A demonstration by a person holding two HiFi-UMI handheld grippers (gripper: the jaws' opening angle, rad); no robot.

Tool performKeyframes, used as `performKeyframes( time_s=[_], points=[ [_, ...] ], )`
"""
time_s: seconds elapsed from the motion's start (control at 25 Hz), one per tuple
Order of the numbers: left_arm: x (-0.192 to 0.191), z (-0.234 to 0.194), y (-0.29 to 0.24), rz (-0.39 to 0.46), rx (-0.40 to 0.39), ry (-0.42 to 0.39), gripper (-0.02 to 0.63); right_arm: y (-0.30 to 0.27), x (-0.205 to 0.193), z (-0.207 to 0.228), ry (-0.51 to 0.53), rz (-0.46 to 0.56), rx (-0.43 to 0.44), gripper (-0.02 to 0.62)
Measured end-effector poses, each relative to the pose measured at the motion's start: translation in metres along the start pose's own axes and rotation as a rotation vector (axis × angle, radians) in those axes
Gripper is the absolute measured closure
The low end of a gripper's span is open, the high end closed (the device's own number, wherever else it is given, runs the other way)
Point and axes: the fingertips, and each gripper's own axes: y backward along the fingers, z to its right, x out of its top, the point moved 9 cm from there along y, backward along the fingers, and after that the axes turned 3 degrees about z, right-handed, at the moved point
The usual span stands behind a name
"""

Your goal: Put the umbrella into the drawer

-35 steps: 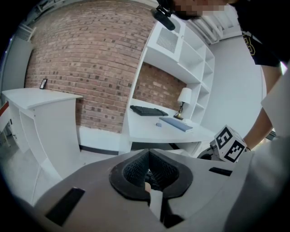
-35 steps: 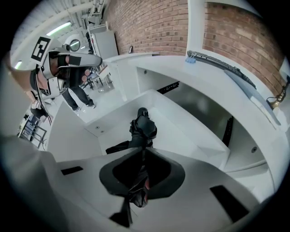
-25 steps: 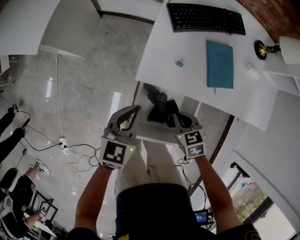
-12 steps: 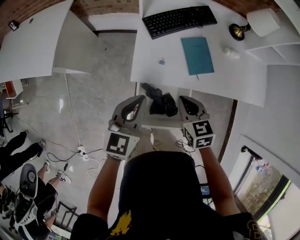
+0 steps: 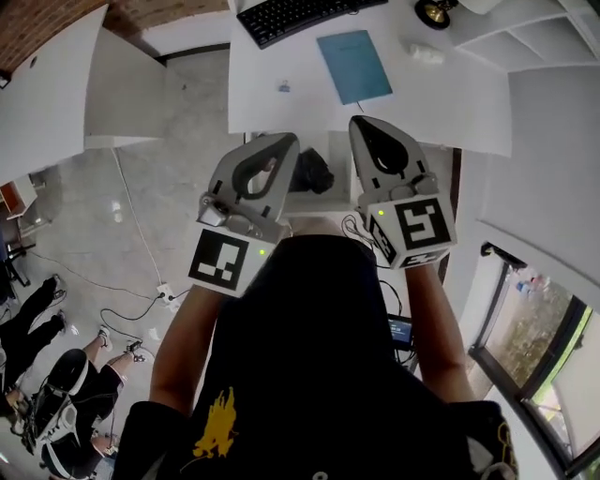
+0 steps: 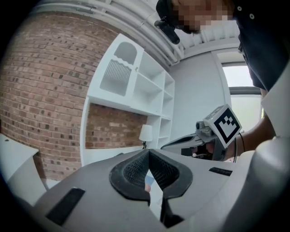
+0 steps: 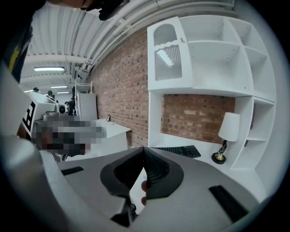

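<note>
Umbrella (image 5: 312,172), a loose black bundle, lies in the open drawer (image 5: 323,202) under the near edge of the counter (image 5: 450,103), with the left tongs (image 6: 148,154) and right tongs (image 7: 143,149) raised above it, both pressed together and empty, so shoving that drawer shut could pinch fabric that pokes up.

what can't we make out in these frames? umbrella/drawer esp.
Umbrella: head view shows only a dark patch; the left hand-held gripper and desk edge cover the rest.
Drawer: only a strip shows between that one and the right hand-held gripper; how far open, cannot tell.
Both gripper views face the shelves; neither shows umbrella or drawer.
Keyboard, lamp: cut off by head view's top edge.
Small item on desk: too small to name.
</note>
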Motion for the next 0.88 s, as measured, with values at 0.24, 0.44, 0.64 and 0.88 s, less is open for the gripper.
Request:
performKeyframes(
  time_s=[0.24, 0.44, 0.64, 0.88],
  points=[
    [0.016, 0.009, 0.006, 0.011, -0.018, -0.032, 0.589, 0.02, 0.018, 0.003, 0.017, 0.069, -0.014, 0.594],
    [0.019, 0.007, 0.01, 0.027, -0.006, -0.034, 0.589, 0.026, 0.024, 0.001, 0.03, 0.069, -0.021, 0.594],
    [0.024, 0.001, 0.011, 0.034, 0.005, -0.045, 0.589, 0.022, 0.039, -0.004, 0.049, 0.112, 0.007, 0.594],
    [0.028, -0.008, 0.013, 0.043, 0.021, -0.049, 0.589, 0.017, 0.048, -0.006, 0.058, 0.127, 0.023, 0.594]
  ],
)
